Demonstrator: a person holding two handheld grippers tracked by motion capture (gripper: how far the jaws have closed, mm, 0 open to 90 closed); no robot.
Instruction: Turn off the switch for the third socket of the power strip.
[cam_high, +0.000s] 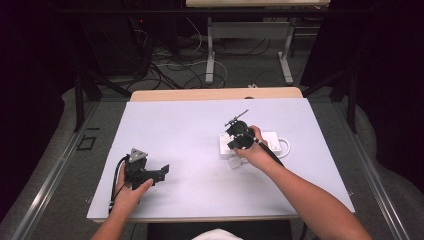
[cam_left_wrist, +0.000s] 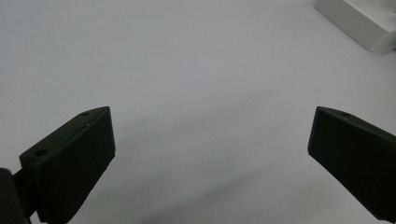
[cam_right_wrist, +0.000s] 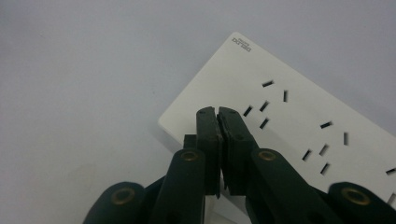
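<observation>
White power strip (cam_high: 272, 140) lies flat on the pale sheet (cam_high: 190, 150) covering the table, right of centre, long axis running roughly left to right in the high view, with a white cord (cam_high: 286, 145) looping off its right end. In the right gripper view the strip (cam_right_wrist: 299, 121) reads as a flat white rectangular slab with rounded corners, small grey lettering near one corner, too small to make out, and its top face cut with groups of short dark slots: paired slanted slots plus single straight ones, repeated along its length. Right gripper (cam_high: 239, 136) sits over the strip's left end, held by the right hand (cam_high: 255, 147); its jaws are pressed together with no gap between the tips (cam_right_wrist: 217, 116), nothing visibly clamped between them, tips poised over the strip's near corner area beside the first slot group. Whether the tips touch the surface cannot be told. Left gripper (cam_high: 161, 171) rests low over the sheet toward the near left, well apart from the strip, held in the left hand (cam_high: 131, 192), grey three-cornered plate on top. In the left gripper view its jaws stand wide apart (cam_left_wrist: 210, 140), bare sheet between them, and a corner of the strip (cam_left_wrist: 359, 23) shows at the upper right edge.
</observation>
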